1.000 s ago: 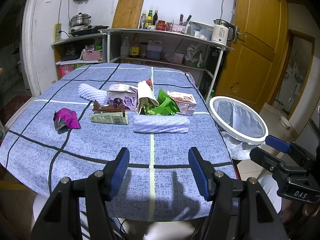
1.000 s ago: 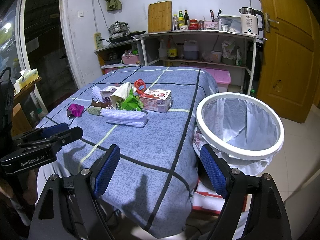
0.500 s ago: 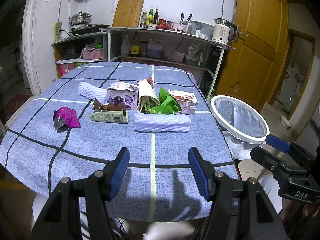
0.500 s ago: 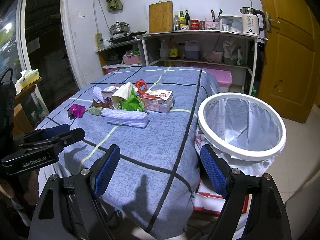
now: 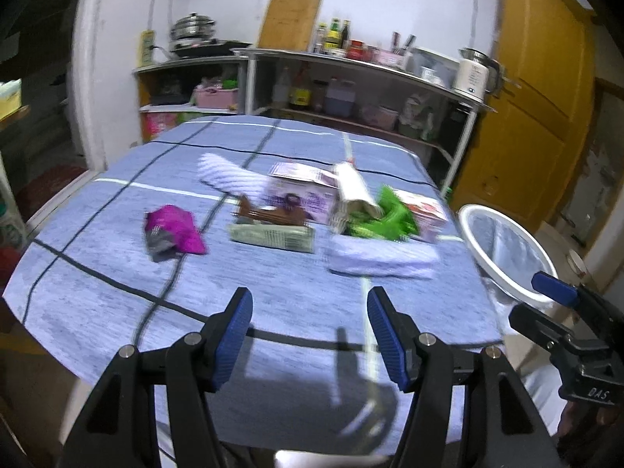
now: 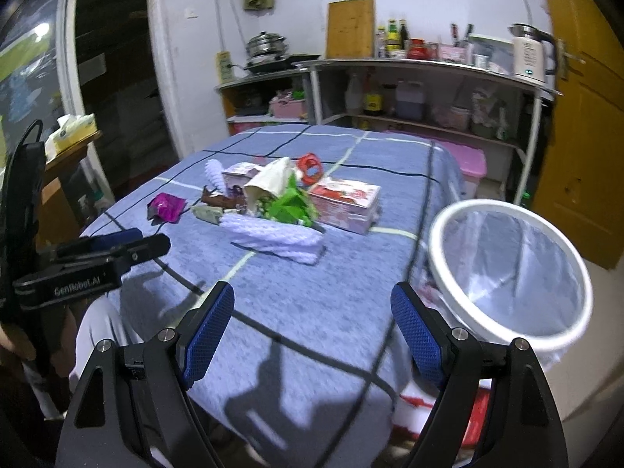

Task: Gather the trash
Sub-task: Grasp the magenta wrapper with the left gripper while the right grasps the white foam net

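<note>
Trash bin (image 6: 507, 269), liner only

Left gripper (image 5: 310, 325): black angular frame, two fingers faced with ribbed blue pads (image 5: 233, 337), silver screws at the joints. Right gripper (image 6: 312, 329): same build, blue pads cross-hatched. White lettering "GenRobot.AI" at nine o'clock in the right view; "DAS" at four o'clock in the left view.

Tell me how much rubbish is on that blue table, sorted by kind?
Foam fruit nets: 2
Cardboard boxes: 2
Wrappers and packets: 4
Paper bag: 1
Red item: 1
Total: 10
</note>
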Available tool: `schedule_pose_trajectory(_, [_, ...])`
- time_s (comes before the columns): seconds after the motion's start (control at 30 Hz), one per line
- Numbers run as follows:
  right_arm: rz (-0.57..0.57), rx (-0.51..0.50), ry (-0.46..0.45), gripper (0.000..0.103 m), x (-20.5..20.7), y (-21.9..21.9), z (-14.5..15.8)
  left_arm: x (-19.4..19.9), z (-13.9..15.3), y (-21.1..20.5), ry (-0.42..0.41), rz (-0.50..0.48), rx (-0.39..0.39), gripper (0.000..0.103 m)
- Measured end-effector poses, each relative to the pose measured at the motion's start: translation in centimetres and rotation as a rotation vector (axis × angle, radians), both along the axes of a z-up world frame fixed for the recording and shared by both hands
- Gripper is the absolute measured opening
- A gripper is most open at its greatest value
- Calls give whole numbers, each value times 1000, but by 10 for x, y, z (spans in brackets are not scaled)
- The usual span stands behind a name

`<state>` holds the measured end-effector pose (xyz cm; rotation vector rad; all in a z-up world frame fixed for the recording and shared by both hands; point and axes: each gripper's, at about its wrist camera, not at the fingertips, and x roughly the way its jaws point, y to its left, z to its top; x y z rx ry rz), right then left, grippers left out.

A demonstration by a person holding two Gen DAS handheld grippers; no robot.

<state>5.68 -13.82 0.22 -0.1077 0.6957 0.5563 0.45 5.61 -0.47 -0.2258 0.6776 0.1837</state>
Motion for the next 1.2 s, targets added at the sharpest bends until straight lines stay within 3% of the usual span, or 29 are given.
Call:
schedule_pose_trajectory(0.47, [143, -68, 50, 83, 63, 42, -28, 24, -17, 73, 28, 156, -28, 69])
schedule_pose_trajectory(0.97, [266, -139, 90, 83, 92, 72, -43, 51, -40, 121, 71, 219, -76, 69])
schedule_pose_trajectory(1.07, [278, -130, 119, 64, 95, 74, -45, 54, -46, 125, 82, 211, -104, 68])
schedule_pose_trajectory(1.13, [286, -135, 129, 48, 95, 76, -47, 54, -48, 125, 81, 203, -109, 61])
schedule_pose_trajectory(1.2, [294, -136, 140, 41, 93, 76, -48, 54, -49, 125, 81, 195, -112, 55])
